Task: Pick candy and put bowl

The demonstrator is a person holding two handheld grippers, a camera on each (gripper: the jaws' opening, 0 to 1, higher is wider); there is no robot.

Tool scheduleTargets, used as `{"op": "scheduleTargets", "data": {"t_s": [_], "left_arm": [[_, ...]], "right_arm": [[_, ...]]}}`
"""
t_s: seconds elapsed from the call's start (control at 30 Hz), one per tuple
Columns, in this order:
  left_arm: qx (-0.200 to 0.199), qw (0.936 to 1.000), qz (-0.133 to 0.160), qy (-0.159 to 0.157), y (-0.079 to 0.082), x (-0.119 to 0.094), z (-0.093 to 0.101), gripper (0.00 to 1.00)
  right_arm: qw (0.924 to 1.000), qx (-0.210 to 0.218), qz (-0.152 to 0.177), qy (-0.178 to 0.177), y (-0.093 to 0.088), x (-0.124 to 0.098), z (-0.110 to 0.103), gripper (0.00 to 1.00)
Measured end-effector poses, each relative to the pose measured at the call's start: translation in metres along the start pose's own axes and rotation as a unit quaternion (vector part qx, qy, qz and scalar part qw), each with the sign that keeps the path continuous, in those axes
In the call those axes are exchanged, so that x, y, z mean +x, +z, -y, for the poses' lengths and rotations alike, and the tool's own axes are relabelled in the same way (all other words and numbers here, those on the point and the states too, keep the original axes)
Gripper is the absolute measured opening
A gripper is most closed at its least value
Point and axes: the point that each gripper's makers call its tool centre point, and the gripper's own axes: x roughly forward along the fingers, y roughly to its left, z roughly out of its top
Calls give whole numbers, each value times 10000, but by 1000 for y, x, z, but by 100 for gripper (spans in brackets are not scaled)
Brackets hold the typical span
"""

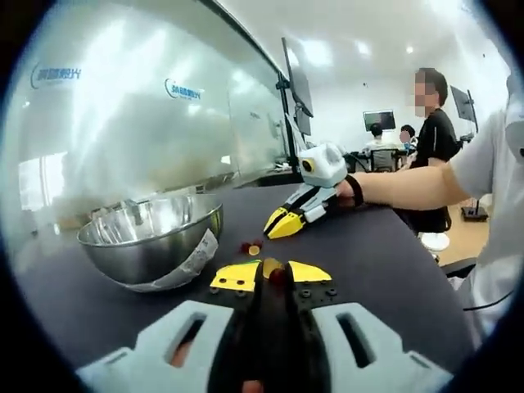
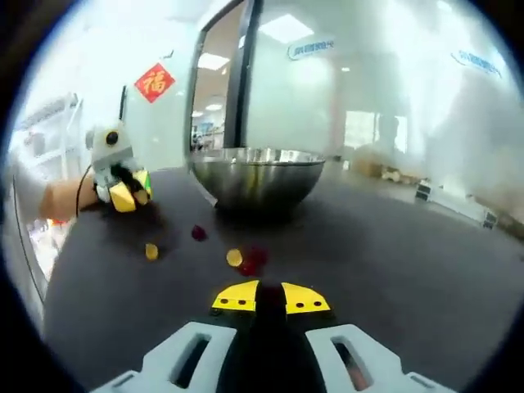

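The candy lies loose on the dark worktop (image 2: 409,270) in front of the steel bowl (image 2: 255,176): in the right gripper view a yellow piece (image 2: 234,258) touches a dark red piece (image 2: 254,259), another red piece (image 2: 198,233) sits nearer the bowl, and a second yellow piece (image 2: 151,251) lies apart toward your left tool (image 2: 127,195). In the left gripper view, your left tool (image 1: 271,273) is clenched on a red candy (image 1: 278,276), just beside the bowl (image 1: 151,241). Your right tool (image 2: 258,296) is closed with nothing in it. Beyond, a person in black (image 1: 431,139) stands.
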Motion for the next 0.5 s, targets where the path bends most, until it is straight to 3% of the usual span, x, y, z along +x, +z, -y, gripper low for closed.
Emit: {"op": "scheduleTargets", "data": {"t_s": [0.1,0.2,0.3,0.4,0.43,0.5], "left_arm": [[-50,9997,153,195,17,1,-16,5],[-6,9988,368,331,42,3,-31,5],[558,9955,363,672,68,12,-58,5],[137,9942,565,909,93,22,-92,5],[-145,9918,643,1096,98,23,-106,5],[-208,9891,626,1317,102,24,-124,5]], "right_arm": [[9977,239,629,108,37,-9,-1,4],[9932,31,1138,261,84,-10,-2,4],[9865,12,1607,306,139,1,-5,4],[9858,-21,1663,247,167,26,-4,4],[9860,-39,1652,214,173,34,-4,4],[9878,-269,1529,-83,175,49,0,4]]}}
